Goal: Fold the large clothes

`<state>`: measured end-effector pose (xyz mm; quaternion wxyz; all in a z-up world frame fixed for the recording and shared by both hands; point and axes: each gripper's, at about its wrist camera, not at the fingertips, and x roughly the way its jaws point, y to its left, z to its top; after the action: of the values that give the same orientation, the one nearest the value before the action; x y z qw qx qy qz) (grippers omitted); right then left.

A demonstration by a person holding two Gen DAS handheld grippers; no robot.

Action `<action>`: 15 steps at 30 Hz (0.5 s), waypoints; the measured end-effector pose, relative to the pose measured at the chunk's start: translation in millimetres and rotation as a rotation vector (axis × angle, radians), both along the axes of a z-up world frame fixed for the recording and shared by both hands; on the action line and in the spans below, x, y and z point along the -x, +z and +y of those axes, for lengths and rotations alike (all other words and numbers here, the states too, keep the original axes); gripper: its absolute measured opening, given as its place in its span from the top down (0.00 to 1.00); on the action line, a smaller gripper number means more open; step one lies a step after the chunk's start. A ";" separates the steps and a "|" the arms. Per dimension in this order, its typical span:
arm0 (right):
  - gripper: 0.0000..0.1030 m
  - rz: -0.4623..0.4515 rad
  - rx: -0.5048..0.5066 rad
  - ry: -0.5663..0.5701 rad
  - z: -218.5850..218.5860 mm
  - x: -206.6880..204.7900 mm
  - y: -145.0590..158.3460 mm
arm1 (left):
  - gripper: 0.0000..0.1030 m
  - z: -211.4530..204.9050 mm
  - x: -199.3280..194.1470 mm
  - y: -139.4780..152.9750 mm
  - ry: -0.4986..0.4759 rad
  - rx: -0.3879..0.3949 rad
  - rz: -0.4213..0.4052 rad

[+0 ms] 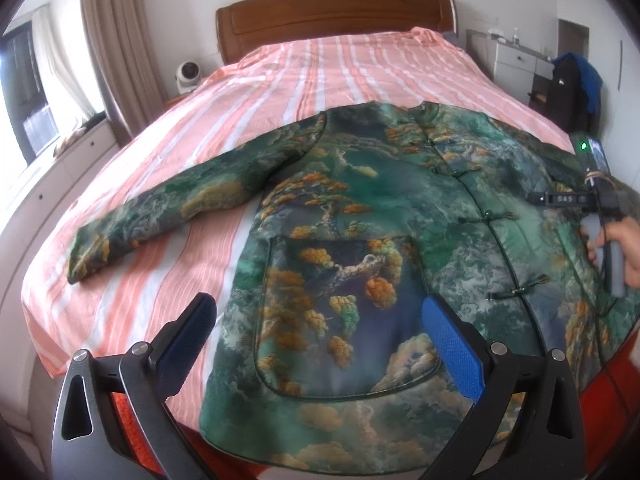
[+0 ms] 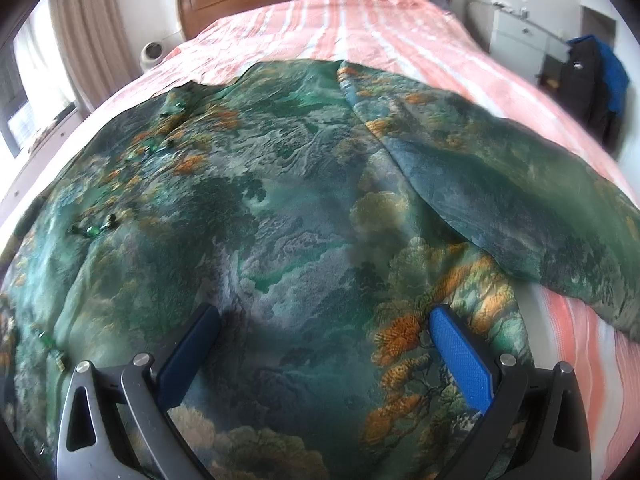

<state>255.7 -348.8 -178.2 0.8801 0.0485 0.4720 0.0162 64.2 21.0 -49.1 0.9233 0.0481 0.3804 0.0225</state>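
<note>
A large green jacket (image 1: 360, 208) with orange tree print and knot buttons lies flat, front up, on the bed. Its left sleeve (image 1: 160, 208) stretches out to the left. My left gripper (image 1: 320, 312) is open and empty, above the jacket's lower left pocket. The right gripper's body (image 1: 600, 200) shows at the right edge of the left wrist view, held in a hand. In the right wrist view my right gripper (image 2: 324, 320) is open and empty, close above the jacket's right half (image 2: 280, 200); the right sleeve (image 2: 520, 200) runs to the right.
The bed (image 1: 320, 68) has a pink and white striped sheet and a wooden headboard (image 1: 332, 12). A small white fan (image 1: 186, 76) stands at its left, curtains (image 1: 116, 40) and a window behind. A white dresser (image 1: 516, 60) and a dark bag (image 1: 572, 92) stand at the right.
</note>
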 end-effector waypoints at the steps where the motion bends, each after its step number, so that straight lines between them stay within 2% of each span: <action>1: 0.00 0.018 -0.021 0.028 -4.9 1.9 3.6 | 0.00 -0.7 0.9 1.3 -0.003 -0.004 -0.007; 2: 0.00 0.027 -0.045 0.036 -9.8 5.3 7.9 | 0.00 -0.6 1.2 2.2 -0.004 -0.007 -0.012; 4: 0.00 0.015 -0.158 0.052 -28.8 21.0 21.5 | 0.00 -0.3 0.6 2.6 -0.005 -0.007 -0.017; 7: 0.00 -0.029 -0.329 0.043 -79.7 60.0 44.1 | 0.00 0.2 -2.4 -0.3 -0.002 -0.002 -0.012; 9: 0.00 -0.055 -0.362 -0.010 -120.5 85.6 54.0 | 0.00 -0.2 -5.0 -4.1 0.000 0.000 -0.003; 13: 0.00 -0.122 -0.328 -0.291 -236.8 144.9 62.1 | 0.00 -4.1 -7.3 -9.2 -0.007 0.002 0.011; 14: 0.00 -0.138 -0.355 -0.411 -277.1 164.2 57.9 | 0.00 -5.9 -7.5 -10.1 -0.010 -0.001 0.013; 15: 0.00 -0.150 -0.381 -0.488 -299.6 175.5 54.4 | 0.00 -7.8 -7.6 -10.7 -0.013 -0.006 0.014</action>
<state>80.2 -648.4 -123.9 0.8655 0.3230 0.3686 -0.1035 71.8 13.1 -59.8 0.9206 0.0533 0.3866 0.0174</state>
